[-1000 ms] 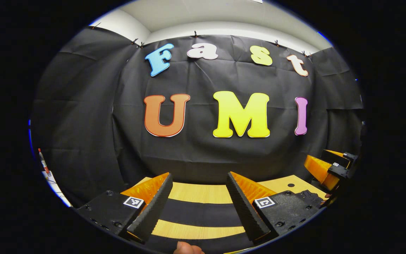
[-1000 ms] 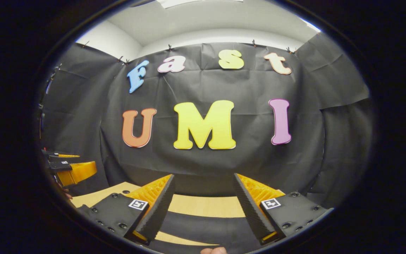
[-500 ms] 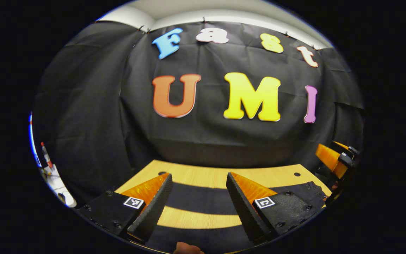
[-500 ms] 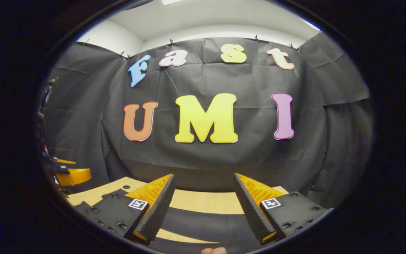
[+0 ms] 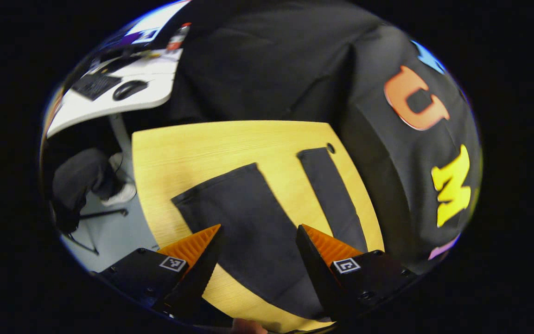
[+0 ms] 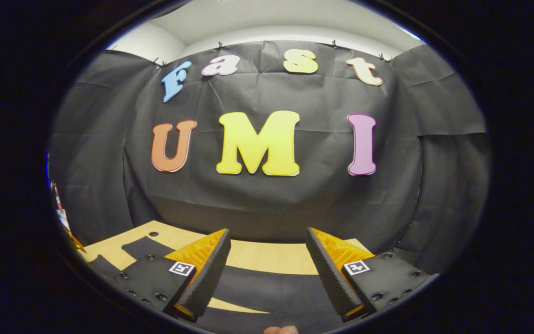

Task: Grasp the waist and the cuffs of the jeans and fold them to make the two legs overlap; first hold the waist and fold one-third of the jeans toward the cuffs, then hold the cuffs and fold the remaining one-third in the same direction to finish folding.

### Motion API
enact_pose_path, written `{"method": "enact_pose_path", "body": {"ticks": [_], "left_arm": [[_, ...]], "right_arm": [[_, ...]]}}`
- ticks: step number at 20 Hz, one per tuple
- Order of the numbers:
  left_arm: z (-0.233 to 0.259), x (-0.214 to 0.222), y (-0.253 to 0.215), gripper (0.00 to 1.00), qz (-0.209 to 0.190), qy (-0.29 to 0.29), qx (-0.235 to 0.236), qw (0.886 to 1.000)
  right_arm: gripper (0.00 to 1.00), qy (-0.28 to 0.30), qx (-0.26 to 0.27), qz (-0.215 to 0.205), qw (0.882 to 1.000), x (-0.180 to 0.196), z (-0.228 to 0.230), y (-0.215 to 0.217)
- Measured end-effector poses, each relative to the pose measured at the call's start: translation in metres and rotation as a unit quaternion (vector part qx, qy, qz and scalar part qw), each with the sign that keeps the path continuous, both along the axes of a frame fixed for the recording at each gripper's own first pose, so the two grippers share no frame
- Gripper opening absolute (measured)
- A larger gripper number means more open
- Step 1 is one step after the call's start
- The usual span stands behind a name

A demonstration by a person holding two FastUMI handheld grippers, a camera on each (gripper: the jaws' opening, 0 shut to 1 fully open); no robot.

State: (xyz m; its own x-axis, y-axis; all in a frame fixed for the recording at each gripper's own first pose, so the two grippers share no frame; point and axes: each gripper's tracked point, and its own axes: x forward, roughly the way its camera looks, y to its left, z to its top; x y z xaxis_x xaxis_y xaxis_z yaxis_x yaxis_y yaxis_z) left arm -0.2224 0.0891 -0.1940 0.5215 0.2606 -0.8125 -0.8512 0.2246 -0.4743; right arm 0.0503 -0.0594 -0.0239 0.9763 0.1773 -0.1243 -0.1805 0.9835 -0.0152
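1. The left gripper (image 5: 257, 241) hangs above the wooden table (image 5: 193, 144), its 2 fingers spread apart with nothing between them but the cloth lying below.
2. The jeans (image 5: 253, 222) lie flat on the table, dark, with the 2 legs splayed in a V. The wide leg runs under the left gripper and ends in a cuff (image 5: 216, 181) near the middle of the tabletop; the narrow leg (image 5: 332, 195) reaches toward the table's far edge beside a small hole (image 5: 330, 148).
3. Bare wood shows between the 2 legs and all along the table's left edge.
4. Beyond that left edge the floor drops away, with a white desk (image 5: 123, 95) farther off carrying a keyboard and mouse, and a person's leg and shoe (image 5: 118, 192) below it.
5. The right gripper (image 6: 267, 260) is held level with its fingers parted and nothing between them.
6. In the right gripper view the jeans (image 6: 267, 290) cross the table (image 6: 267, 257) just under the fingertips, with a strip of bare wood beyond, up to the far edge at the black wall.
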Motion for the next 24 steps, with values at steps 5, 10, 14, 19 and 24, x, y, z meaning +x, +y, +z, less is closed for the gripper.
{"method": "enact_pose_path", "body": {"ticks": [5,10,14,19,24], "left_arm": [[-0.006,-0.036,0.000,0.99,0.084,0.011,-0.079,0.993],[-0.044,-0.044,0.004,1.00,0.100,0.034,-0.117,0.988],[-0.062,-0.042,0.010,1.00,0.109,0.042,-0.117,0.986],[-0.062,-0.018,0.020,0.98,0.107,0.022,-0.102,0.989],[-0.069,-0.023,0.018,0.97,0.082,0.044,-0.094,0.991]], "right_arm": [[0.97,0.007,-0.005,-0.026,1.000,0.001,-0.003,-0.024],[0.97,0.008,-0.014,-0.052,0.999,0.002,-0.002,-0.045],[0.99,0.005,-0.025,-0.075,0.997,0.000,-0.001,-0.067],[0.97,0.036,-0.011,-0.109,0.993,0.000,-0.018,-0.104],[0.98,0.193,0.116,-0.161,0.961,0.002,-0.092,-0.163]]}}
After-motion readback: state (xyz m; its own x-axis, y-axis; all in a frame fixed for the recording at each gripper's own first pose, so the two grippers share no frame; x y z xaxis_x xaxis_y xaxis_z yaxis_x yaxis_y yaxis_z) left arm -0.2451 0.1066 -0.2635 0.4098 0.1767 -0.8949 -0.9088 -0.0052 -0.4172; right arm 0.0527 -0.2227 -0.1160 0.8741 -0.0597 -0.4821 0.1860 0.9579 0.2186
